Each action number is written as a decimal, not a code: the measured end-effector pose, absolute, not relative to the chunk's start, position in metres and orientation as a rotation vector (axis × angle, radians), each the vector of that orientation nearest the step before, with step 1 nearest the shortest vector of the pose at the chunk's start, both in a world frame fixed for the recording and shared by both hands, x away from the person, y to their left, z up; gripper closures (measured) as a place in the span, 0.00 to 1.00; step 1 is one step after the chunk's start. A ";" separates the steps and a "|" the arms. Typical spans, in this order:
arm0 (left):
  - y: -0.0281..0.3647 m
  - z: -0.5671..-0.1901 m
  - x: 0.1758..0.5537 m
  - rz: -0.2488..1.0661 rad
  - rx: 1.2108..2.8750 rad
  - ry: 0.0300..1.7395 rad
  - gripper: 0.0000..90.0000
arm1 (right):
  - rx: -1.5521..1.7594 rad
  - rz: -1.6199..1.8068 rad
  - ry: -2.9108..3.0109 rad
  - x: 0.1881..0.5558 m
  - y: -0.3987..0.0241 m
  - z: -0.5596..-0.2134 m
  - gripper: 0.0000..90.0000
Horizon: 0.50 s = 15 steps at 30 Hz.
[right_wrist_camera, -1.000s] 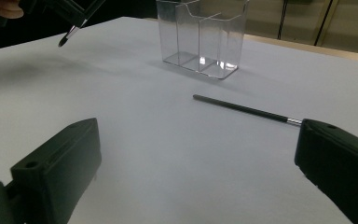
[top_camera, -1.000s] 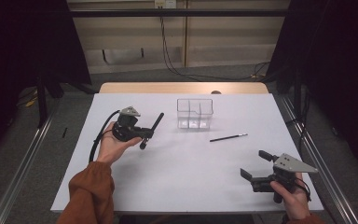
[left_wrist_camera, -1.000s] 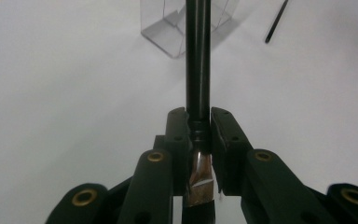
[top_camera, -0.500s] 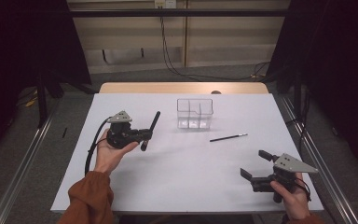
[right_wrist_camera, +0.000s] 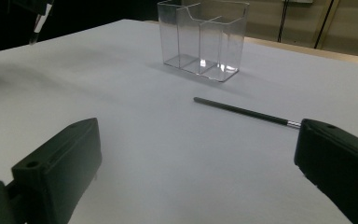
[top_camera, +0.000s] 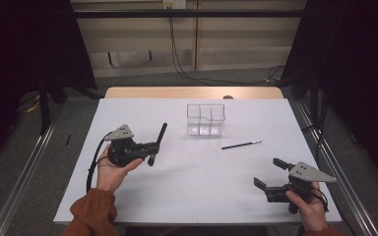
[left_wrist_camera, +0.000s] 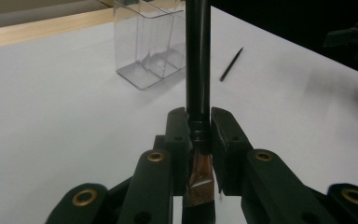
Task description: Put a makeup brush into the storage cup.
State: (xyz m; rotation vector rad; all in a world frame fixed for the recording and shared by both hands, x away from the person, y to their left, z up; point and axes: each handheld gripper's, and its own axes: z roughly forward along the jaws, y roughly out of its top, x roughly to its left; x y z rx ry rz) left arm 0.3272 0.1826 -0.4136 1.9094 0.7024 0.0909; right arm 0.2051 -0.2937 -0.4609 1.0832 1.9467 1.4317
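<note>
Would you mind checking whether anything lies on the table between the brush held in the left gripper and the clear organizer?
Nothing visible does: bare white table separates the brush in the left gripper from the clear organizer; the thin stick lies off to the side.

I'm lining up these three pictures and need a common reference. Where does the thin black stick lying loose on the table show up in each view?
High view: the thin stick lies right of centre, just below and to the right of the clear box.
Left gripper view: upper right of centre, right of the clear box.
Right gripper view: middle, running toward the right jaw, in front of the box.
Shared landmark: the clear box.
</note>
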 end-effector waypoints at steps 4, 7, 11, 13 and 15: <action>0.174 -0.412 0.321 0.095 1.933 0.664 0.87 | 1.078 1.434 1.951 0.205 -0.293 -0.461 0.00; 0.170 -0.412 0.319 0.081 1.934 0.644 0.87 | 1.073 1.435 1.950 0.205 -0.293 -0.461 0.00; 0.162 -0.413 0.316 0.062 1.955 0.618 0.87 | 1.050 1.444 1.955 0.205 -0.293 -0.460 0.00; 0.158 -0.414 0.314 0.054 1.967 0.606 0.87 | 1.031 1.456 1.963 0.205 -0.290 -0.459 0.00; 0.153 -0.413 0.312 0.044 1.973 0.587 0.87 | 1.024 1.461 1.965 0.206 -0.290 -0.459 0.00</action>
